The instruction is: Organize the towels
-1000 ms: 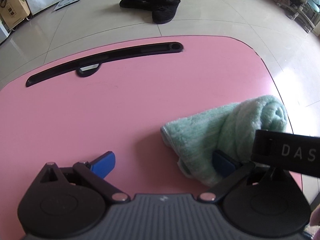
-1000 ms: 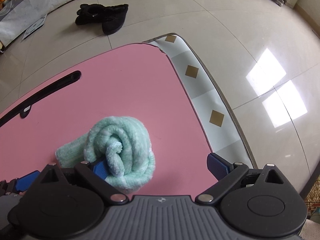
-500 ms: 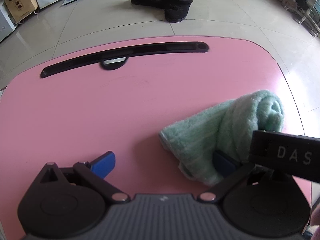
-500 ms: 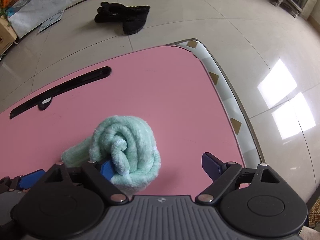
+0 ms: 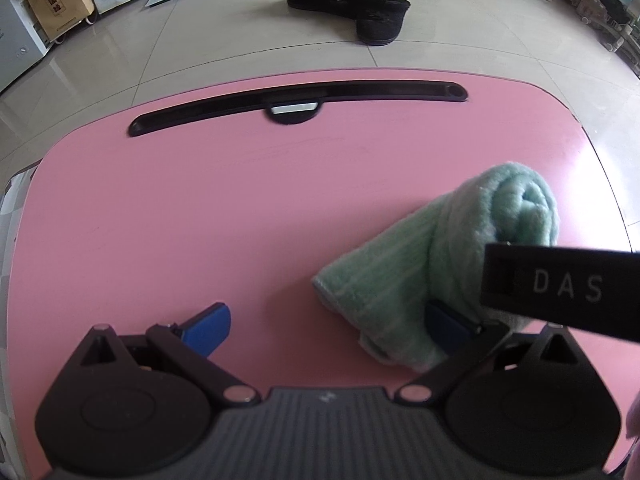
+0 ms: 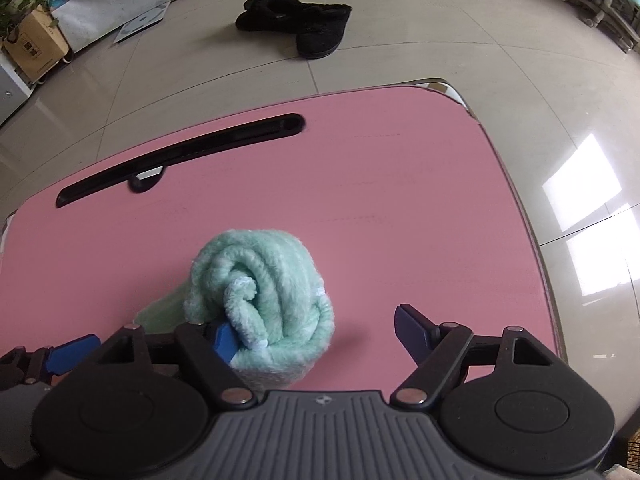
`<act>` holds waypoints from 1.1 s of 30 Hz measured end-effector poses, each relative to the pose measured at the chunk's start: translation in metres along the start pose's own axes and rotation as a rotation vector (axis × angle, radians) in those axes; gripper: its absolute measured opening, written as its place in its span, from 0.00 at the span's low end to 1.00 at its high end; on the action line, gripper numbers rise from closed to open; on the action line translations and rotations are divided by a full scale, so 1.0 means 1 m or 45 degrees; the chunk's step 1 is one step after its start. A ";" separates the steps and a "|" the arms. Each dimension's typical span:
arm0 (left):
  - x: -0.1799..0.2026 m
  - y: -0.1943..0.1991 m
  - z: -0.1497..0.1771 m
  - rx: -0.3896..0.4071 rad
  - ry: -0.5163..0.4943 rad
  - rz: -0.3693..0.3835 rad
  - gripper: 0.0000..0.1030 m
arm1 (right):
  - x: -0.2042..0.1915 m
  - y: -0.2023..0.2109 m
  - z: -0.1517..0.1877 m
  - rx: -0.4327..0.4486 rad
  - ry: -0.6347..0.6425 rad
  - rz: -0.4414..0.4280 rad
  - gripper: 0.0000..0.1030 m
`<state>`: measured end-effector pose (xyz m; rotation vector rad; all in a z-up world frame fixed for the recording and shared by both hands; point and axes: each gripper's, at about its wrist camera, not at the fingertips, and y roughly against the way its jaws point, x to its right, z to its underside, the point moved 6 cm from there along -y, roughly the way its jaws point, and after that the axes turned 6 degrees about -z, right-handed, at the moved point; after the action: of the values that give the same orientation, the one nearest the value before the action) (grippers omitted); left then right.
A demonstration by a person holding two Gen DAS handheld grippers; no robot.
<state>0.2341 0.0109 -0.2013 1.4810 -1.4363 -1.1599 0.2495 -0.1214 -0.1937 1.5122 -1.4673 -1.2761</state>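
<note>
Mint-green terry towel [image 6: 264, 280] sits rolled into a fat coil on the pink table [image 5: 200, 220], so I judge most of the rolling done. A short flat tail trails out of the coil toward my left tongs [image 5: 332, 320], which stand wide open with the inner finger resting against that tail and nothing gripped. My right tongs [image 6: 316, 332] are spread wide too: the coil's end leans on the inner finger, the outer finger is clear of it. Left to do, I reckon: tuck the tail and set the roll straight. I see no other towel
</note>
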 end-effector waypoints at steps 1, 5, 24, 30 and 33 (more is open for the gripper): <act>-0.003 0.000 0.001 0.000 0.002 -0.005 1.00 | -0.003 -0.001 0.000 -0.003 0.003 -0.007 0.74; -0.018 0.000 0.003 0.004 0.023 -0.033 1.00 | -0.017 -0.005 0.000 -0.013 0.019 -0.035 0.72; -0.084 -0.010 -0.001 -0.034 0.212 -0.087 1.00 | -0.081 -0.021 -0.003 -0.023 0.043 -0.128 0.72; -0.088 -0.009 0.002 -0.028 0.215 -0.096 1.00 | -0.078 -0.020 -0.002 -0.052 0.043 -0.149 0.73; -0.089 -0.008 0.002 -0.027 0.215 -0.103 1.00 | -0.077 -0.021 0.000 -0.066 0.047 -0.161 0.74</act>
<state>0.2386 0.0998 -0.2010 1.5951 -1.2568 -1.0668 0.2650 -0.0433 -0.1980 1.6076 -1.3229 -1.3420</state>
